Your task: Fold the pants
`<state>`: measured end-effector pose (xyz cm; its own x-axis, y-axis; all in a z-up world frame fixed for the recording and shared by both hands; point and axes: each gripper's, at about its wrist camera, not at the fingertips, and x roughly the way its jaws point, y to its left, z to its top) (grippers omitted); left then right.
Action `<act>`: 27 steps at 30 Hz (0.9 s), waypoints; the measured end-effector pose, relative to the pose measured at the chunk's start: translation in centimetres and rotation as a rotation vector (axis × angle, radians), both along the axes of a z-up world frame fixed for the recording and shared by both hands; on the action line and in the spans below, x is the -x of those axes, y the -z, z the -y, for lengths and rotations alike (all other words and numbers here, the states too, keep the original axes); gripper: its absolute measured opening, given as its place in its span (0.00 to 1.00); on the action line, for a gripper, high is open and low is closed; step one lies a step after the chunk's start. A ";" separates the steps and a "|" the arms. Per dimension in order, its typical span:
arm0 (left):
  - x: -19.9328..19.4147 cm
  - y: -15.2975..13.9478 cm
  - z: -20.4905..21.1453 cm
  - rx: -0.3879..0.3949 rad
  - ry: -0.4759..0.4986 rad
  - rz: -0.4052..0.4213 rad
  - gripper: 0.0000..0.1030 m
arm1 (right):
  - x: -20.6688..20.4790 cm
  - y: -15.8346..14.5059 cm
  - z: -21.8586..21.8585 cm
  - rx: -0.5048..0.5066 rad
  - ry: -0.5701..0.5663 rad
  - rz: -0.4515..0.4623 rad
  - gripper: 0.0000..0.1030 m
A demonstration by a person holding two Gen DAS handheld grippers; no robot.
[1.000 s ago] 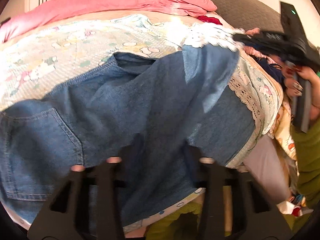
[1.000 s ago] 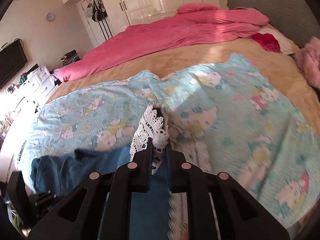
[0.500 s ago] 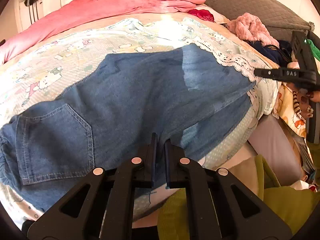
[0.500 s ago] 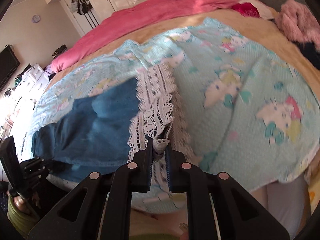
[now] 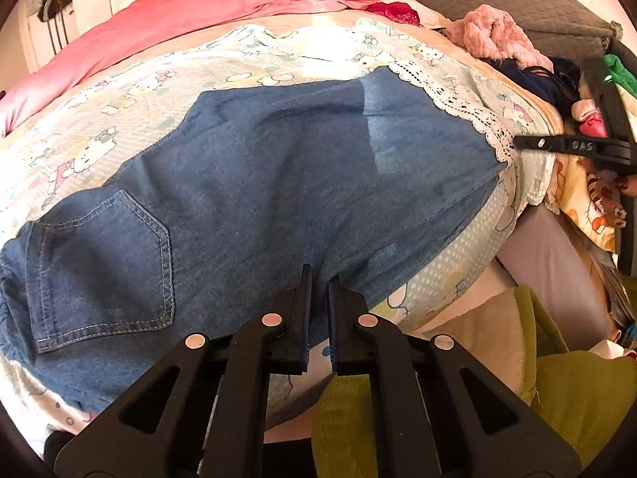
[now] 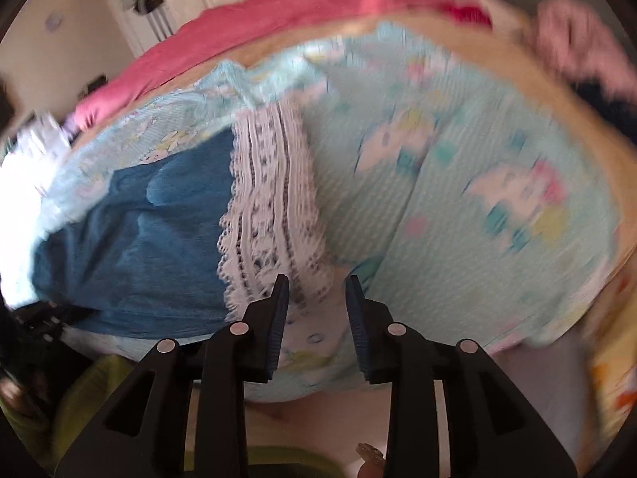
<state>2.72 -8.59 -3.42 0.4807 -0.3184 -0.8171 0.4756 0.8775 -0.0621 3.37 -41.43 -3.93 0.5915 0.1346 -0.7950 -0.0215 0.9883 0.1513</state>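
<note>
The pants [image 5: 278,183] lie flat on the bed [image 5: 119,95], lace hem [image 6: 274,215] toward the right. The left tool [image 5: 318,279] is closed and empty over their near edge. The right tool [image 6: 314,290] has just been opening, its jaws apart with nothing gripped, just over the lace.

The right wrist view is motion-blurred; the pants [image 5: 278,183] run past the left edge.

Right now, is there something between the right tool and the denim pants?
Yes. The white lace edge of the cartoon-print blanket lies over the end of the denim pants, directly ahead of the right tool. Its jaws have just been opening and nothing is between them.
</note>
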 end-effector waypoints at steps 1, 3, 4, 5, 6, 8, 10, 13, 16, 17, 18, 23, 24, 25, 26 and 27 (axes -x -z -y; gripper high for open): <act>0.0 0.0 0.0 -0.001 0.000 0.001 0.02 | 0.4 -0.8 -0.6 0.048 -0.032 0.048 0.29; -0.1 0.0 -0.1 0.003 -0.001 0.002 0.02 | 1.4 -1.7 -2.8 0.123 -0.149 0.125 0.31; -0.1 0.0 -0.1 0.004 -0.002 0.002 0.02 | 1.9 -1.8 -4.7 0.158 -0.253 0.150 0.31; -0.1 -0.1 -0.1 0.005 -0.003 0.003 0.02 | 2.4 -1.6 -6.3 0.173 -0.342 0.163 0.31; 0.0 -0.1 -0.1 0.006 -0.004 0.006 0.02 | 2.8 -1.3 -7.9 0.181 -0.421 0.167 0.31; 0.1 -0.3 -0.2 0.009 -0.006 0.011 0.02 | 3.2 -0.4 -11.1 0.205 -0.564 0.156 0.31; 0.3 -0.5 -0.4 0.011 -0.009 0.017 0.02 | 3.3 0.4 -13.6 0.255 -0.650 0.156 0.31; 0.5 -0.7 -0.6 0.017 -0.008 0.022 0.02 | 3.1 1.4 -16.4 0.343 -0.741 0.167 0.31; 0.5 -0.7 -0.7 0.025 -0.008 0.017 0.02 | 2.8 2.2 -17.9 0.428 -0.771 0.203 0.29; 0.6 -0.7 -0.8 0.026 -0.008 0.016 0.02 | 2.7 2.3 -18.0 0.437 -0.780 0.211 0.18; 0.6 -0.6 -0.8 0.026 -0.007 0.015 0.02 | 2.5 2.4 -17.9 0.419 -0.805 0.189 0.04; 1.0 -0.6 -1.3 0.036 0.007 -0.003 0.02 | 3.0 2.2 -16.9 0.346 -0.868 0.143 0.02; 1.2 -0.6 -1.3 0.038 0.013 -0.008 0.02 | 3.1 2.2 -16.6 0.329 -0.875 0.139 0.02; 1.3 -0.6 -1.3 0.036 0.019 -0.013 0.02 | 3.5 2.2 -16.7 0.325 -0.877 0.136 0.02; 1.4 -0.6 -1.3 0.032 0.023 -0.015 0.02 | 3.5 2.3 -16.7 0.320 -0.878 0.131 0.02; 1.6 -0.5 -1.2 0.028 0.028 -0.017 0.02 | 3.3 2.6 -16.7 0.313 -0.879 0.118 0.02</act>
